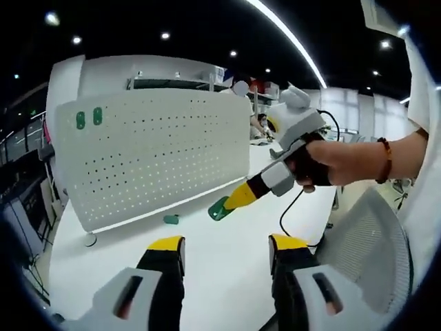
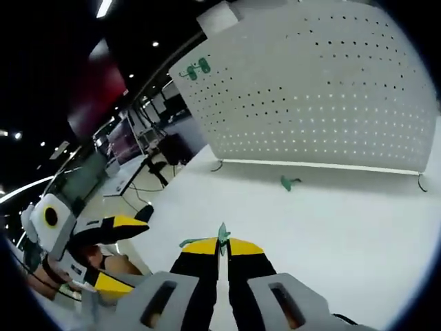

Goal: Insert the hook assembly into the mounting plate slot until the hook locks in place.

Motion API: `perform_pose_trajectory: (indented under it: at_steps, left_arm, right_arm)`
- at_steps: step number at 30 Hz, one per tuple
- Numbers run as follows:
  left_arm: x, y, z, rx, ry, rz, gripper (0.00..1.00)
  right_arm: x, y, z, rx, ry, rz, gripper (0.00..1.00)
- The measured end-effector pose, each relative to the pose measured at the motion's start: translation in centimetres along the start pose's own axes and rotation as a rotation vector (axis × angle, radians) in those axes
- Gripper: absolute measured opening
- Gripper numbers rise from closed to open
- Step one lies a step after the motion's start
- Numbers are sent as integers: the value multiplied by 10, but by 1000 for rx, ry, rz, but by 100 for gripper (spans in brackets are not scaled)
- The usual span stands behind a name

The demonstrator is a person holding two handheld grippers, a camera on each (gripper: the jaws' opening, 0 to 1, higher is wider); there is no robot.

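A white pegboard mounting plate (image 1: 151,152) stands upright on the white table (image 1: 227,276), with two green hooks (image 1: 89,117) seated near one upper corner. In the right gripper view the same plate (image 2: 310,89) and its hooks (image 2: 196,69) are ahead. My right gripper (image 2: 222,246) is shut on a green hook (image 2: 222,233), well short of the plate. In the left gripper view that right gripper (image 1: 238,198) carries the hook (image 1: 219,209) above the table. Another green hook (image 1: 171,219) (image 2: 288,182) lies on the table near the plate's foot. My left gripper (image 1: 227,243) (image 2: 120,252) is open, holding nothing.
A person's hand (image 1: 331,162) with a bead bracelet holds the right gripper. A grey mesh chair back (image 1: 365,255) stands at the table's edge. Desks and shelves fill the room behind the plate. The plate rests on small feet (image 1: 89,240).
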State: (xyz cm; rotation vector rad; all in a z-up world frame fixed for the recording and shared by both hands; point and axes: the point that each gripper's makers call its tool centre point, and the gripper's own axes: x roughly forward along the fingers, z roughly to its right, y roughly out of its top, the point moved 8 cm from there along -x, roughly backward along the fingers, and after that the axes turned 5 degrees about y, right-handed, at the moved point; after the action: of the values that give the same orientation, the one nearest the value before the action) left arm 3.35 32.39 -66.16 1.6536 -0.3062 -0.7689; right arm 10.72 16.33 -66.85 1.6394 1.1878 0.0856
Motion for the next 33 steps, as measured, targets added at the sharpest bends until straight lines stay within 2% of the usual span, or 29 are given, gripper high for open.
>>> perform_pose_trajectory:
  at_steps: [5,9,12,14,19,27,33]
  left_arm:
    - [4,2,9,38,9,-9,46]
    - [6,4,13,81,33,-12,35]
    - [8,6,14,93,37,-11,33]
    - [9,7,15,136,46,-18,30]
    - [16,10,22,228,36,-30,26]
    - [25,13,30,313,18,-52,18]
    - [27,13,36,384,12,-61,11]
  right_arm:
    - [-8,3,-5,2,51,-19,2]
    - [-11,2,-7,-12,78,-53,2]
    - [-15,0,-8,-13,98,-76,2]
    - [-17,-1,-9,-15,103,-83,3]
    - [-21,-2,-11,-9,125,-96,3]
    - [-26,-3,-16,-20,139,-109,3]
    - [-27,-10,-17,14,156,-133,3]
